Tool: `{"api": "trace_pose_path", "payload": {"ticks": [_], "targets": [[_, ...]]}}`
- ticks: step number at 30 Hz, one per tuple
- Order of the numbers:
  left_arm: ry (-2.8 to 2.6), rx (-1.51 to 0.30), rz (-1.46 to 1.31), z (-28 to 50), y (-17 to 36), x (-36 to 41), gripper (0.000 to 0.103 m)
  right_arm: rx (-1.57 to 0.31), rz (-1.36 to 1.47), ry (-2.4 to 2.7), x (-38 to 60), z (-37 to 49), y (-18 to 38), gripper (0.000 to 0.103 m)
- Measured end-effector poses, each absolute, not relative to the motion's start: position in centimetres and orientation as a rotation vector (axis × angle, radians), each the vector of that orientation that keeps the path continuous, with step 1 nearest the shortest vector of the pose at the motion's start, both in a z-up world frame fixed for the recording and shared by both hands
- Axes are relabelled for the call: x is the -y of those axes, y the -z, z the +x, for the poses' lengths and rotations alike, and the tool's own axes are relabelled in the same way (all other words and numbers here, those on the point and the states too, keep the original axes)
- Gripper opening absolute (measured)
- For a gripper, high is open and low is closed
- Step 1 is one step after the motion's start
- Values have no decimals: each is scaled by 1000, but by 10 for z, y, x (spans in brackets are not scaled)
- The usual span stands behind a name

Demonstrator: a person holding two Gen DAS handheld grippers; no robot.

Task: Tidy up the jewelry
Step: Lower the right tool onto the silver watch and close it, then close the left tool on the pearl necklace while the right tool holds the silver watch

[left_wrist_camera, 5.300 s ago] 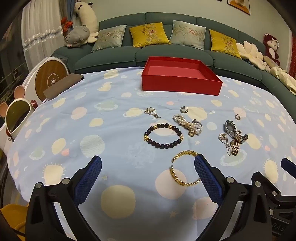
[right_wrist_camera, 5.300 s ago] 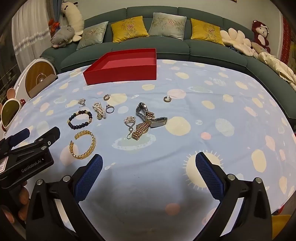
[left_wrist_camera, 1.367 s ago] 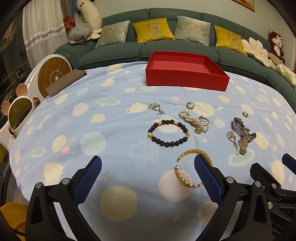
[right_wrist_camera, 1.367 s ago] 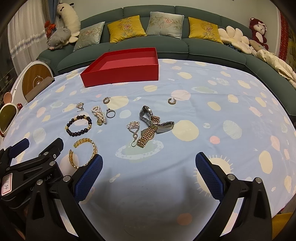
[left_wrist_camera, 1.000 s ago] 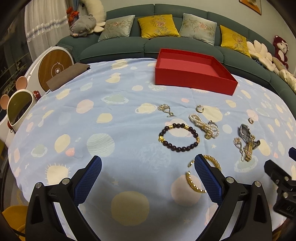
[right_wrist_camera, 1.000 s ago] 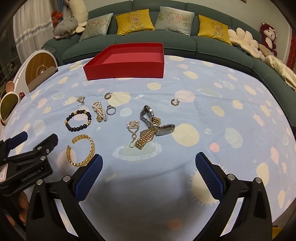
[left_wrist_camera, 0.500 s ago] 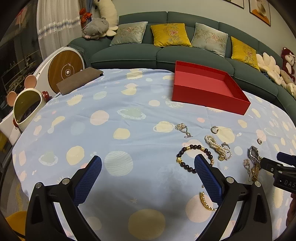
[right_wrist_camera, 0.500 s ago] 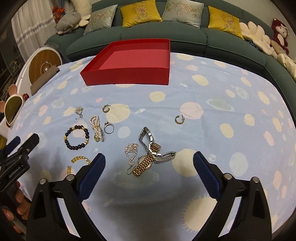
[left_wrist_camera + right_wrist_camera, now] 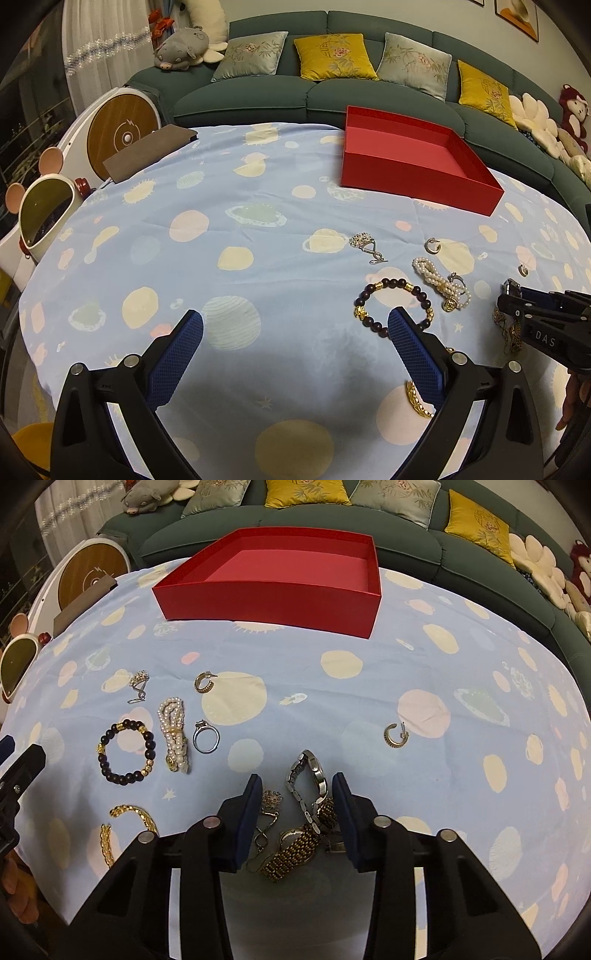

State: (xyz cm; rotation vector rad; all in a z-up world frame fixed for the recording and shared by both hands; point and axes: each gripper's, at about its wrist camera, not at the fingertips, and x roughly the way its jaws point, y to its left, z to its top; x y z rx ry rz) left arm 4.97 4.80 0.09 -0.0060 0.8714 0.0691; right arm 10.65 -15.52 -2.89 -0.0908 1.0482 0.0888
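Note:
Jewelry lies scattered on a blue patterned tablecloth (image 9: 369, 701) in front of an empty red box (image 9: 266, 602) (image 9: 406, 177). My right gripper (image 9: 296, 777) points down over a tangled pile: a silver watch (image 9: 314, 771), a gold watch (image 9: 291, 849) and a small pendant (image 9: 271, 801). Its jaws are closing with the pile between them; no pad visibly presses. My left gripper (image 9: 295, 315) hovers open over bare cloth, left of a dark bead bracelet (image 9: 391, 283), a pearl bracelet (image 9: 434, 275) and a gold bangle (image 9: 417, 400). The bangle is partly hidden behind its right finger.
A ring (image 9: 201, 723), two hoop earrings (image 9: 203, 683) (image 9: 393, 736) and a silver brooch (image 9: 138, 681) lie loose. A green sofa (image 9: 332, 99) with cushions curves behind the table. A white round device (image 9: 118, 136) and a brown pad (image 9: 147, 155) stand at the left edge.
My right gripper has come forward and down over the watch pile, and its jaws have narrowed from wide open. In the left wrist view the jewelry has slid toward the right.

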Motion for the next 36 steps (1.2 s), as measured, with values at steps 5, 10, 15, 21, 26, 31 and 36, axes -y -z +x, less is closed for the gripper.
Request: {"api": "trace_pose_path", "payload": {"ticks": [5, 10, 15, 21, 26, 31, 36], "targets": [[-50, -900, -11, 54, 7, -48, 98, -1043, -116, -87, 153, 111, 32, 21], [-40, -916, -21, 55, 10, -47, 98, -1046, -95, -108, 156, 114, 32, 9], [-15, -917, -29, 53, 10, -45, 98, -1040, -66, -118, 161, 112, 31, 9], [34, -922, -34, 48, 10, -36, 98, -991, -38, -129, 166, 102, 15, 9], [75, -921, -29, 44, 10, -24, 98, -923, -10, -147, 171, 88, -10, 9], [125, -913, -77, 46, 5, -15, 98, -852, 44, -161, 182, 73, -36, 9], [181, -911, -118, 55, -1, 9, 98, -809, 82, -166, 194, 63, -54, 9]]}}
